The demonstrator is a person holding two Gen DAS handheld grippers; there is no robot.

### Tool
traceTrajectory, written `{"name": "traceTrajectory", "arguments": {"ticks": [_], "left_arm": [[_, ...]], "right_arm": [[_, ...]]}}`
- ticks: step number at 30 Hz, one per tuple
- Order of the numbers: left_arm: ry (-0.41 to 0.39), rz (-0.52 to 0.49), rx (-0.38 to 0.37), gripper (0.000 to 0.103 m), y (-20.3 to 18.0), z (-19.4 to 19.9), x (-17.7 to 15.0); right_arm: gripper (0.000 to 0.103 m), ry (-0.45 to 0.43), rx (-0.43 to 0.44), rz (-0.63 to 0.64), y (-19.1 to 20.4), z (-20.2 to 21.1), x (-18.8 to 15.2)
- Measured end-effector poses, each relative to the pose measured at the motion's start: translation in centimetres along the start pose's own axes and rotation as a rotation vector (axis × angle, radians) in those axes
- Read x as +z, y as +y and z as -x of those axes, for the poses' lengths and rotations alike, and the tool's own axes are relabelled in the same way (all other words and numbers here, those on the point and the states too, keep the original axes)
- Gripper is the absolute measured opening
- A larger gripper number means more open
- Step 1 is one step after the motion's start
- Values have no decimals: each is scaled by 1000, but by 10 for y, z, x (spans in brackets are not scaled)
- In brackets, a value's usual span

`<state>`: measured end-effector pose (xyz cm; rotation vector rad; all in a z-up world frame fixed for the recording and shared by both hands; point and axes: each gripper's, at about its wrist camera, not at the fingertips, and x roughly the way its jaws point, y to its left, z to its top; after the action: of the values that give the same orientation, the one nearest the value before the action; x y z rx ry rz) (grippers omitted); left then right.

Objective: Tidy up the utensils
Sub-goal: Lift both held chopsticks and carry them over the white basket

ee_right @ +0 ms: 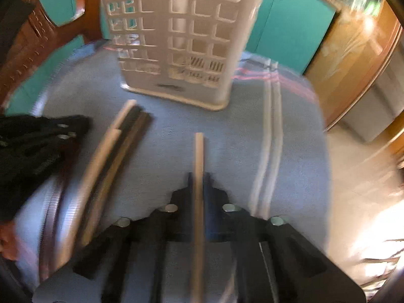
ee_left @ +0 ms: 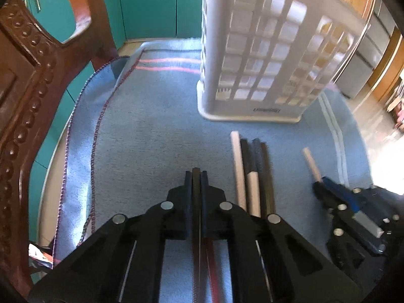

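Both grippers loaded at the blue-clothed worktop [ee_left: 151, 131]

Our left gripper [ee_left: 196, 176] clamps a dark-handled utensil [ee_left: 196, 192]; our right gripper [ee_right: 199, 179] clamps a pale-handled utensil [ee_right: 198, 156] — both above the cloth. Four more utensils [ee_left: 248, 166] lie bundled between them, near the white slotted holder [ee_left: 265, 58].

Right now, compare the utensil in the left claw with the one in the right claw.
Colour: the left claw grips a dark handle; the right claw grips a pale handle.
Reach: the dark handle barely passes the fingertips; the pale handle juts well beyond.
Shared: both are clamped and point toward the white basket.
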<state>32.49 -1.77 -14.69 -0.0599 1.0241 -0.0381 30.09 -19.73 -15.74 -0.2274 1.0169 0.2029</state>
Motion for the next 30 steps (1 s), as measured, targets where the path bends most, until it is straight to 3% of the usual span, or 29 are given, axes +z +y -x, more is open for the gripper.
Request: {"name": "traceTrajectory", "arguments": {"ticks": [6,13,18,23,26,27,30], "left_arm": [[-184,10,-71,7,7,84,3],[-454,23,-133,7,15,211,-3],[-633,5,-126,7,9,281,26],[-758,52,-131,7,13,321,82],[-839,97,-112,7,12,326,106],[-865,111,-92,7,10,321,115],[-853,117,-86,7,4,293,129]], "right_arm": [[6,-96,104,-55,-16,41,0],[7,-326,236,-128,-56,151,-10],[7,-478,307,-234,-86,212,0],[7,-635,336,-322,-111,252,44],[7,-734,367,-375,-122,261,65],[7,-804,365,-392,-125,265,71],[7,-866,265,-426,-122,256,90]]}}
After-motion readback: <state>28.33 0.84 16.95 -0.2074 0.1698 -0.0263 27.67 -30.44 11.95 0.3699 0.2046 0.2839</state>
